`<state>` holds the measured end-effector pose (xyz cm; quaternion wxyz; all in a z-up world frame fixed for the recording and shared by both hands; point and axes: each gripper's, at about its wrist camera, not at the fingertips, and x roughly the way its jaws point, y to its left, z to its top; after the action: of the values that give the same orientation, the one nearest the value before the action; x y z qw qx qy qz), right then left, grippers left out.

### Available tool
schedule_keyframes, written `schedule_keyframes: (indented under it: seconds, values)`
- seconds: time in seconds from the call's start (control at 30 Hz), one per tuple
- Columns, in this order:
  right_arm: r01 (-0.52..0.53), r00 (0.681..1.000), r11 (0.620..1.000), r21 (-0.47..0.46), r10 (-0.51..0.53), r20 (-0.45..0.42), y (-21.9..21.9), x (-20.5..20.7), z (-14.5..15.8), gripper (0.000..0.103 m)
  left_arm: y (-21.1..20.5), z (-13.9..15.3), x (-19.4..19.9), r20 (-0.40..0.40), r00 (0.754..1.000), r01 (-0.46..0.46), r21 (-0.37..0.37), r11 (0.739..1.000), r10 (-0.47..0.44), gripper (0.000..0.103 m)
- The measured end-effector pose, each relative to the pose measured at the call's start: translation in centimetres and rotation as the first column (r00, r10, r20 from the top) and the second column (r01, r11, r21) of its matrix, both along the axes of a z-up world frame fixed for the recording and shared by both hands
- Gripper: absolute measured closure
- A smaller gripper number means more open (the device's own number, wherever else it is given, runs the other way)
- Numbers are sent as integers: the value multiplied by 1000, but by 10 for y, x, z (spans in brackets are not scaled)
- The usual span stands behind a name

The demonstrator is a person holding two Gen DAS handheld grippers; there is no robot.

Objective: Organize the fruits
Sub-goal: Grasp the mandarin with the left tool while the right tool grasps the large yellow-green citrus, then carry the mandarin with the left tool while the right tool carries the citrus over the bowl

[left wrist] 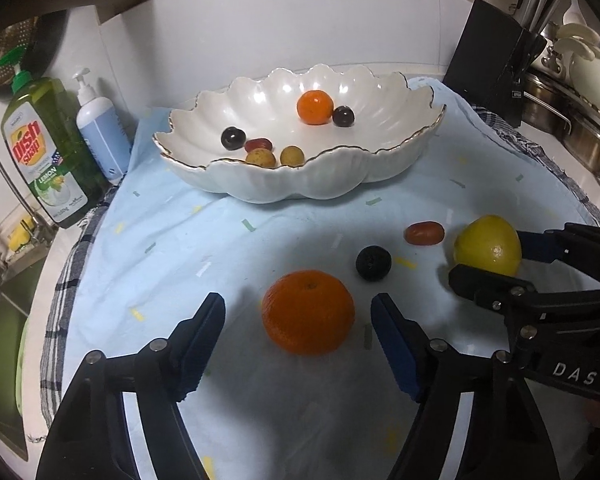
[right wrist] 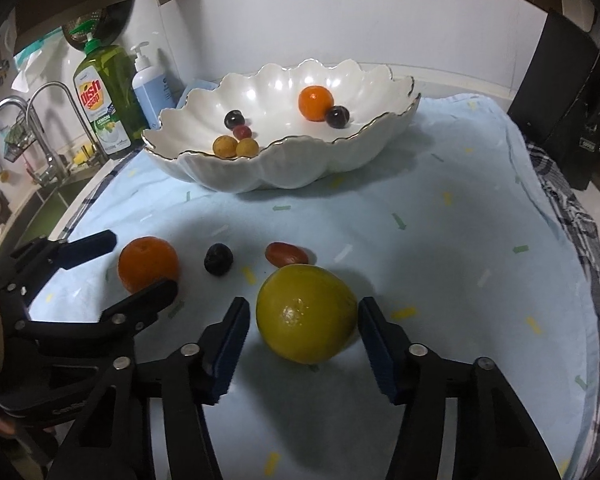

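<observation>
A white scalloped bowl (left wrist: 320,184) (right wrist: 292,168) stands at the back of the light blue cloth and holds a small orange, dark plums and other small fruits. On the cloth lie a big orange (left wrist: 308,312) (right wrist: 148,264), a dark plum (left wrist: 373,263) (right wrist: 219,259), a red oblong fruit (left wrist: 424,233) (right wrist: 286,254) and a yellow lemon (left wrist: 488,245) (right wrist: 306,312). My left gripper (left wrist: 298,310) is open with its fingers on either side of the orange, apart from it. My right gripper (right wrist: 303,314) is open around the lemon, not gripping it.
A green dish soap bottle (left wrist: 46,148) (right wrist: 104,100) and a blue pump bottle (left wrist: 100,136) (right wrist: 152,84) stand at the back left by the sink (left wrist: 4,320) and tap (right wrist: 40,120). A black knife block (left wrist: 496,60) and metal pots (left wrist: 572,120) are at the right.
</observation>
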<state>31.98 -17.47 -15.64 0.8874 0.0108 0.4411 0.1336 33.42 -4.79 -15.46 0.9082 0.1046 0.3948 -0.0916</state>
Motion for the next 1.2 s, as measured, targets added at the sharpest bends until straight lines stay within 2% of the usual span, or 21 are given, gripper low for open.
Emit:
schedule_keyframes:
  seconds: [0.1,0.27,0.33,0.7,1.2]
  values:
    - [2,1000,1000,0,-2,-5,1,2,-2,53,-2,-2,3,-7,1000,6,-2,1000,-6,38]
    - [3,1000,1000,7,-3,-5,0,2,-2,53,-5,-6,6,-32,999,16,-10,1000,-17,53]
    - [4,1000,1000,8,-4,-5,0,2,-2,53,-5,-7,6,-25,1000,8,2,1000,-8,56]
    - [1,1000,1000,19,-2,18,-1,-3,6,54,1,2,0,-36,999,-11,-44,999,9,57]
    - [-28,995,998,64,22,99,-4,-28,48,54,7,46,-33,41,999,-28,-88,996,32,57]
